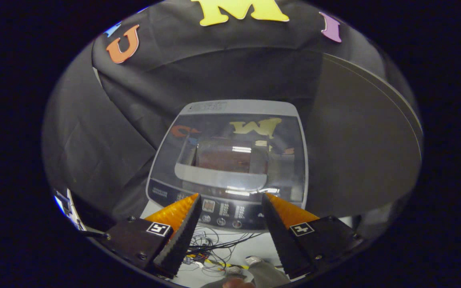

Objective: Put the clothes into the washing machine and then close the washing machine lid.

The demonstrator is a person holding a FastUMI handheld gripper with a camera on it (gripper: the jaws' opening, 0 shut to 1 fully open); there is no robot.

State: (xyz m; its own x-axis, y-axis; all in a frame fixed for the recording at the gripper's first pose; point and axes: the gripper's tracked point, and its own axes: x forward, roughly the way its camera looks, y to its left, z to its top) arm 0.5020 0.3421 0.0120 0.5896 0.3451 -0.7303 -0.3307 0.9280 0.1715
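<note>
A grey top-loading washing machine (230, 160) stands ahead of my gripper (230, 198). Its dark glossy lid (234, 136) lies flat and closed, mirroring the booth wall. The control panel (222, 210) with small buttons runs along the machine's near edge, between and just beyond my fingertips. My gripper is open, fingers wide apart, nothing between them. I see no clothes outside the machine; a reddish-brown patch (224, 158) shows in the lid's window, and I cannot tell if it is cloth inside or a reflection.
Black cloth hangs behind and to the left of the machine. A large dark round panel (366, 144) stands to the machine's right. Loose wires (214, 240) lie on the white front below the panel. A person's hand (250, 276) shows below my fingers.
</note>
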